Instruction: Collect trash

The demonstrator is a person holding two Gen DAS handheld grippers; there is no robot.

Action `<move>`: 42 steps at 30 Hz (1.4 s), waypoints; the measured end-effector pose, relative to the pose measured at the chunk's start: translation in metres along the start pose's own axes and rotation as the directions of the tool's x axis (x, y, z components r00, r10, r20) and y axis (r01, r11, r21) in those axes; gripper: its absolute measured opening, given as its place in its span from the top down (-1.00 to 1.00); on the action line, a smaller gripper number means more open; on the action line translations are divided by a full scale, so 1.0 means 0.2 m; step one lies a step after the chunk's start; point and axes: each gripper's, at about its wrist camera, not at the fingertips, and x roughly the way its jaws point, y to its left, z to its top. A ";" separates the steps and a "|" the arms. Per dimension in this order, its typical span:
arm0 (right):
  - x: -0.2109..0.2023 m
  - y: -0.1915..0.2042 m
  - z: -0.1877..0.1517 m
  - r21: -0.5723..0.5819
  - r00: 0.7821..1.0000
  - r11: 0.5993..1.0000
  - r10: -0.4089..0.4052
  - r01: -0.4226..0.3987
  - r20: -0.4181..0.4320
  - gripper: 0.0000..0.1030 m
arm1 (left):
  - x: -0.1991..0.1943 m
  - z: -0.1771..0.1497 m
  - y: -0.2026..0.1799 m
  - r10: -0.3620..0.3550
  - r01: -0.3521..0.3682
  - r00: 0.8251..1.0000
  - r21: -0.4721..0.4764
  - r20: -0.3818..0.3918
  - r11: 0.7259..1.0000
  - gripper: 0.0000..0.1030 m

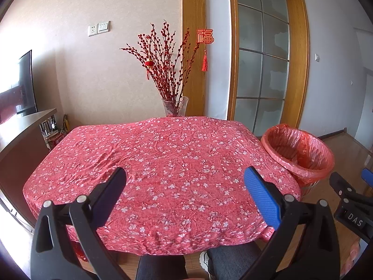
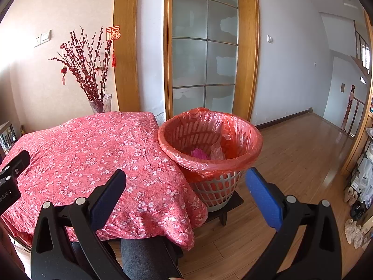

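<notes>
Bare tablecloth ahead; lined trash basket open-topped, tight against its right edge.

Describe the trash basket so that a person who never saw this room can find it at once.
Find the table under a pink flowered cloth. At its right edge a white slatted trash basket stands on a low dark stool. Only it has a crinkled orange-red plastic liner.

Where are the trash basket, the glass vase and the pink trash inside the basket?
trash basket (image 2: 216, 191): right wrist view, on its white slatted wall below the red liner.
glass vase (image 1: 175, 108): left wrist view, on the clear glass body behind the table.
pink trash (image 2: 200, 152): right wrist view, on the crumpled pink piece at the basket's bottom.
</notes>
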 end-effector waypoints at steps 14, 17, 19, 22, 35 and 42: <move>0.01 -0.01 0.00 0.003 1.000 1.000 -0.002 0.002 -0.001 -0.97 | 0.01 0.00 0.00 -0.003 0.003 1.000 0.000 -0.005 1.000 -0.91; 0.01 -0.01 0.00 0.002 1.000 1.000 -0.002 0.002 -0.001 -0.97 | 0.01 -0.01 0.00 -0.004 0.004 1.000 0.000 -0.007 1.000 -0.91; 0.01 -0.01 0.00 0.003 1.000 1.000 -0.002 0.002 -0.002 -0.97 | 0.01 -0.01 -0.01 -0.004 0.004 1.000 0.001 -0.007 1.000 -0.91; 0.01 -0.01 -0.01 0.003 1.000 1.000 -0.005 0.005 -0.003 -0.97 | 0.02 -0.01 -0.01 -0.004 0.004 1.000 0.000 -0.009 1.000 -0.91; 0.02 -0.02 -0.01 0.004 1.000 1.000 -0.005 0.005 -0.006 -0.97 | 0.02 -0.01 -0.01 -0.003 0.003 1.000 0.001 -0.010 1.000 -0.91; 0.02 -0.01 -0.02 0.004 1.000 1.000 -0.005 0.005 -0.011 -0.97 | 0.03 -0.02 -0.01 -0.003 0.003 1.000 0.003 -0.012 1.000 -0.91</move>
